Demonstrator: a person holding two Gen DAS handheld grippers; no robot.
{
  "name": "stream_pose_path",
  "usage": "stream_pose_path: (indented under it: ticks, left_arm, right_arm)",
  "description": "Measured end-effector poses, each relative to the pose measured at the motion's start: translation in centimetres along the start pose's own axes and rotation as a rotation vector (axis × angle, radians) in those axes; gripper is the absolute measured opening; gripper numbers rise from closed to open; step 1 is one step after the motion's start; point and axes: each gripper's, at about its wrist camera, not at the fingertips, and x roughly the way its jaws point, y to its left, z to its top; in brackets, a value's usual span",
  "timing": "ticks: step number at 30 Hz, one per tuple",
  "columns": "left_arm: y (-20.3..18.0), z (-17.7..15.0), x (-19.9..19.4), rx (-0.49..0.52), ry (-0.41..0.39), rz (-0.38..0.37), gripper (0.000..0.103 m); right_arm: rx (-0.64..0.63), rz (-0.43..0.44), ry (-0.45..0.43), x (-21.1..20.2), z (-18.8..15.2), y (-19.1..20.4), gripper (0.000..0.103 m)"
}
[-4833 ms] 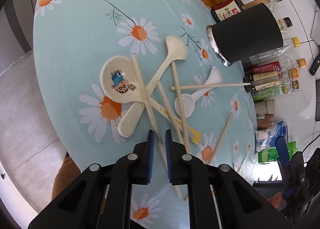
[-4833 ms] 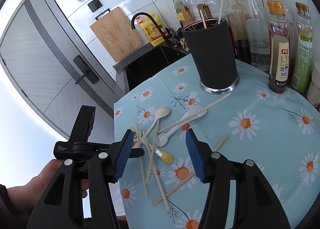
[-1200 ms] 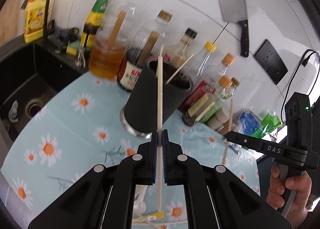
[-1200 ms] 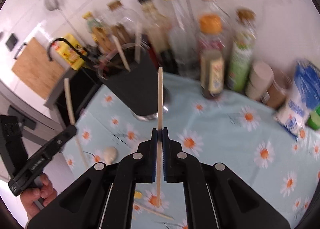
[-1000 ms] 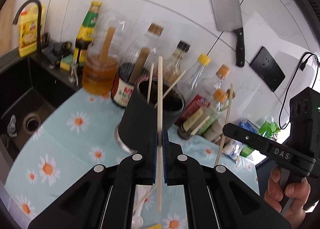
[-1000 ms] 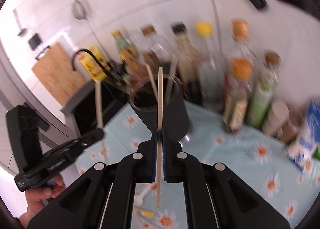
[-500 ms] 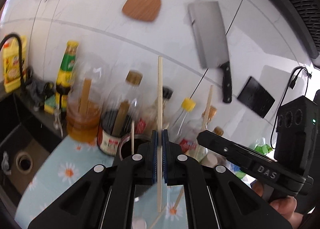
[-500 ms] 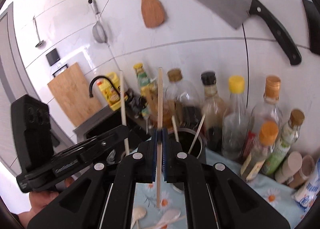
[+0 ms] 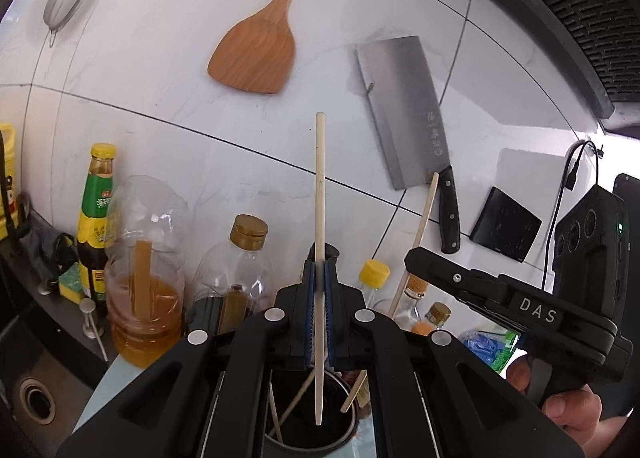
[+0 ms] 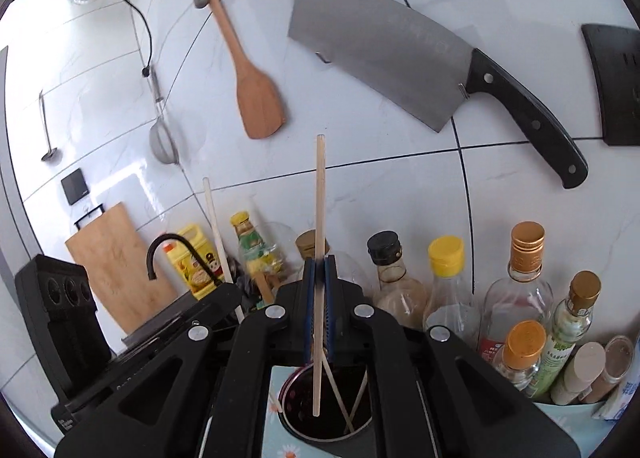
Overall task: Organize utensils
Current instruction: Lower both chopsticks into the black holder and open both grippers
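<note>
My left gripper [image 9: 319, 274] is shut on a pale wooden chopstick [image 9: 319, 186] held upright; its lower tip hangs over the open mouth of the black utensil cup [image 9: 308, 438]. My right gripper [image 10: 319, 270] is shut on another wooden chopstick [image 10: 319, 210], also upright, its lower tip over the same cup [image 10: 324, 422]. The cup holds several chopsticks. The right gripper body [image 9: 516, 310] with its chopstick shows in the left wrist view; the left gripper body [image 10: 132, 342] shows in the right wrist view.
Sauce and oil bottles [image 10: 520, 282] crowd the wall behind the cup. A cleaver [image 10: 400, 54], a wooden spatula [image 10: 256, 98] and a strainer [image 10: 162, 142] hang on the tiled wall. A sink with black tap [image 10: 160, 250] lies to the left.
Both grippers have risen and tilted up from the table to just above the cup, each keeping its chopstick. The chopstick tips now hang over the cup's mouth.
</note>
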Motion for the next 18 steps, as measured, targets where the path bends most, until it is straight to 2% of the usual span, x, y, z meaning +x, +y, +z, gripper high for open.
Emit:
stream_pose_path:
  ticks: [7,18]
  left_arm:
    - [1.3,-0.8,1.5,-0.015,0.011,-0.045,0.004]
    - [2.4,-2.8,2.8,-0.032,0.057,-0.052,0.004]
  right_arm:
    - [-0.005,-0.034,-0.002,1.2,-0.6,0.2,0.006]
    - [-0.006,-0.060,0.037,2.5,-1.8,0.1,0.006]
